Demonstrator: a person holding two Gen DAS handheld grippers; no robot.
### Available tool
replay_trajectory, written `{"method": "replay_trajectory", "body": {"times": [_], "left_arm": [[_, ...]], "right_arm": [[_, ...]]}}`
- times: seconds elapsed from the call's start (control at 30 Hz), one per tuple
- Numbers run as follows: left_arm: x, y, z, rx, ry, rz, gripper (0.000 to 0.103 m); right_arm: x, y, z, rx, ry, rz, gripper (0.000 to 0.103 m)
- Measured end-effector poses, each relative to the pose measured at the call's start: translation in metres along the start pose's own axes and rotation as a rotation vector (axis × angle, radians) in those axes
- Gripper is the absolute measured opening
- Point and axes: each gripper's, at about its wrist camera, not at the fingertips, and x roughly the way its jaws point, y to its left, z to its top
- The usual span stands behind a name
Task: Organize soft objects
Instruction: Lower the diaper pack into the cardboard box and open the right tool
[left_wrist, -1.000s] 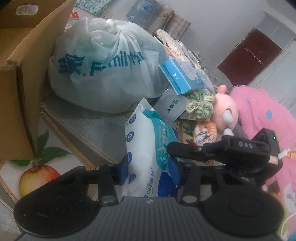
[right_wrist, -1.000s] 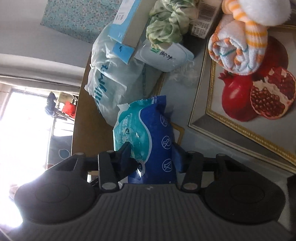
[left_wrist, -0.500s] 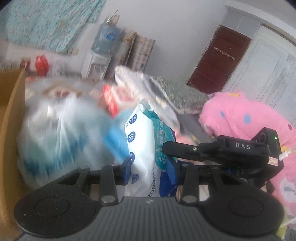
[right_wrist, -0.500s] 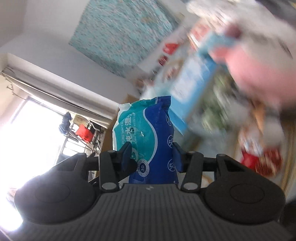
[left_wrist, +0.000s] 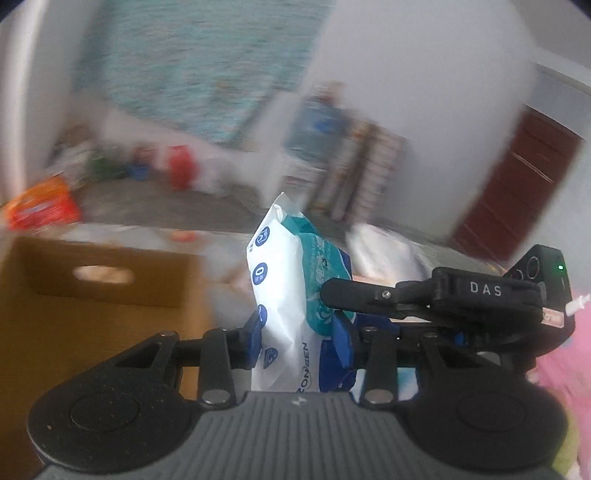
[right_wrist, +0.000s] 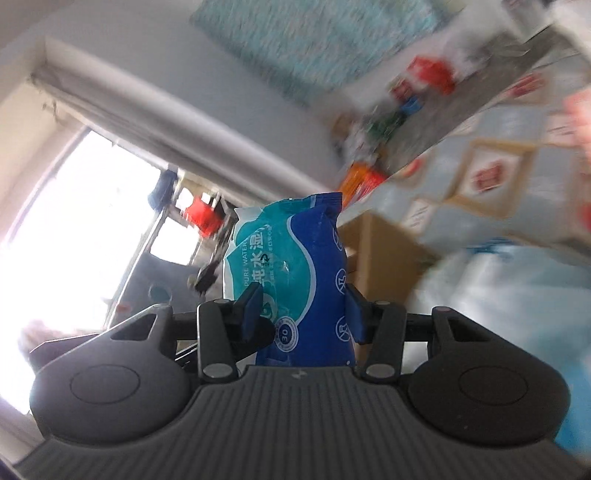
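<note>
A: Both grippers on one pack! The left gripper (left_wrist: 299, 338) is clamped across the wipes pack (left_wrist: 291, 295), blue pads (left_wrist: 253, 341) pressing into both its sides.

B: And the right gripper (right_wrist: 304, 314) has it too, pads squeezing the blue and teal wrapper (right_wrist: 295, 273) from either side. In the left view that right gripper (left_wrist: 436, 299) reaches in from the right, its finger against the pack.

A: The pack stands upright between the jaws, up in the air, crimped top edge pointing up.

B: Below and left sits the cardboard box (left_wrist: 96, 295), handle slot (left_wrist: 103, 275) facing us. The pack is beside it, not in it.

A: Behind is all blur: a teal cloth (left_wrist: 192, 70) on the wall, a dark red door (left_wrist: 513, 199) right.

B: From the right view, a bright window (right_wrist: 85, 221), and a pale plastic bag (right_wrist: 517, 295) low right, smeared.
</note>
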Motion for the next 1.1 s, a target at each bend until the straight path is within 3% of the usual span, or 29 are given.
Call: {"method": "replay_trajectory", "body": {"times": [0.2,0.4,0.7,0.8,0.93,1.0,1.1], "left_arm": [[0.001,0.1,0.02,-0.164,0.035,0.157,0.041],[0.018,0.168,0.028,-0.278,0.096,0.257,0.042],[0.045,0.207,0.027,-0.326,0.173,0.393,0.051],[0.048,0.217,0.019,-0.36,0.2,0.402,0.051],[0.036,0.218,0.016,-0.362,0.143,0.387,0.058],[0.025,0.214,0.02,-0.349,0.081,0.4,0.068],[0.011,0.206,0.025,-0.341,0.045,0.411,0.068]], "right_arm": [[0.142,0.028,0.017,0.005,0.205,-0.019,0.047],[0.222,0.043,-0.002,-0.009,0.307,-0.107,0.048],[0.272,0.023,-0.021,0.116,0.313,-0.187,0.05],[0.288,0.011,-0.029,0.167,0.328,-0.211,0.051],[0.293,0.009,-0.032,0.184,0.322,-0.214,0.05],[0.295,0.008,-0.03,0.184,0.311,-0.2,0.05],[0.291,0.016,-0.028,0.164,0.298,-0.178,0.05]]}}
